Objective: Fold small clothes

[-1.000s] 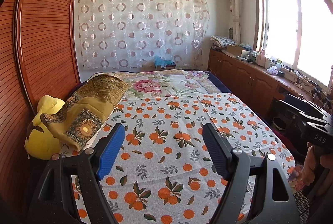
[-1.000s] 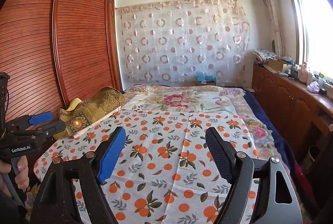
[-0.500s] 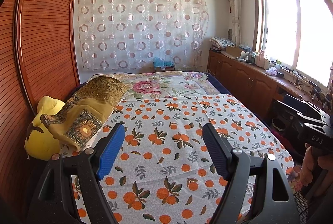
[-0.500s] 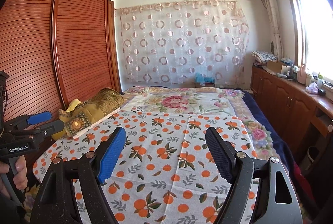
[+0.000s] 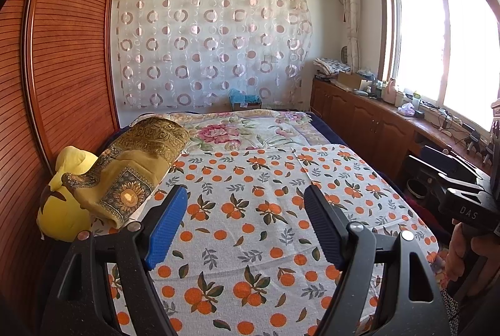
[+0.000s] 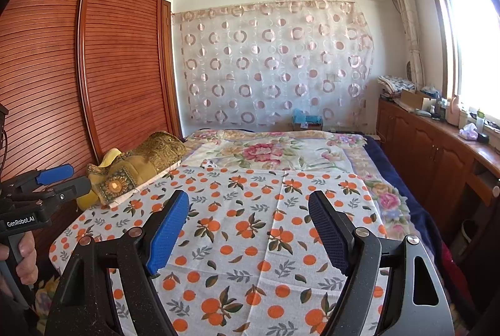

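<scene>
orange-print cloth (image 5: 250, 211) flat beneath left gripper (image 5: 245, 211) (jaws apart)

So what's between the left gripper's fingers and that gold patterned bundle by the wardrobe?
Only bare orange-print sheet: in the left wrist view nothing lies between the open left gripper and the gold patterned bundle, which rests partly on a yellow cushion.

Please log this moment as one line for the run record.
left gripper: open, empty | right gripper: open, empty | both above orange-print sheet | no small clothes seen
</scene>
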